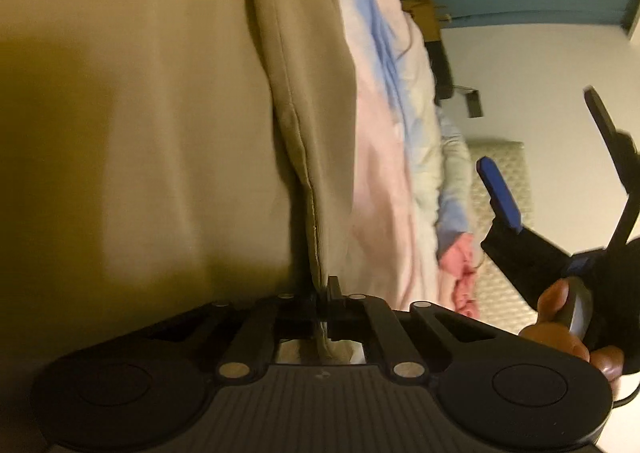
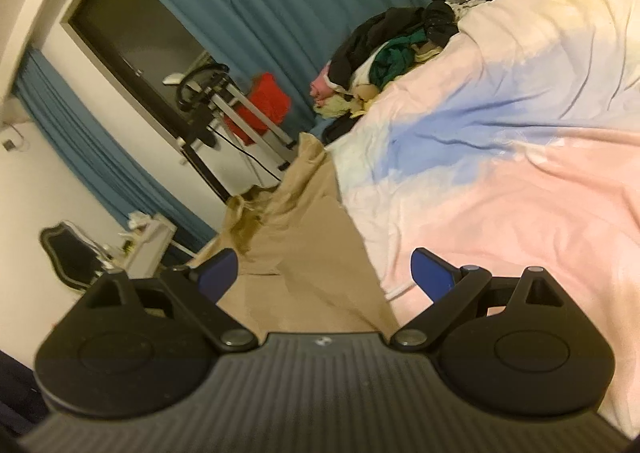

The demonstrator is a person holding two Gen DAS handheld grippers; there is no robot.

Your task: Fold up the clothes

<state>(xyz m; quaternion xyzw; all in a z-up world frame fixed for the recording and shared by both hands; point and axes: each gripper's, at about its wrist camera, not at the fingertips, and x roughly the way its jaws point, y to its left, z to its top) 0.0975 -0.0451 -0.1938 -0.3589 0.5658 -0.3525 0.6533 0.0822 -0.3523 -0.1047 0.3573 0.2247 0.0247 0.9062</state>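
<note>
My left gripper (image 1: 322,303) pinching seam edge of beige garment (image 1: 140,113), draped over pastel bedspread (image 2: 500,141); my right gripper (image 2: 324,273) jaws spread, holding nothing, above garment

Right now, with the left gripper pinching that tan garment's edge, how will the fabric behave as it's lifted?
The tan garment probably hangs floppy; it drapes in folds from the left gripper. Its thick seam suggests moderate weight, likely not slippery.
</note>
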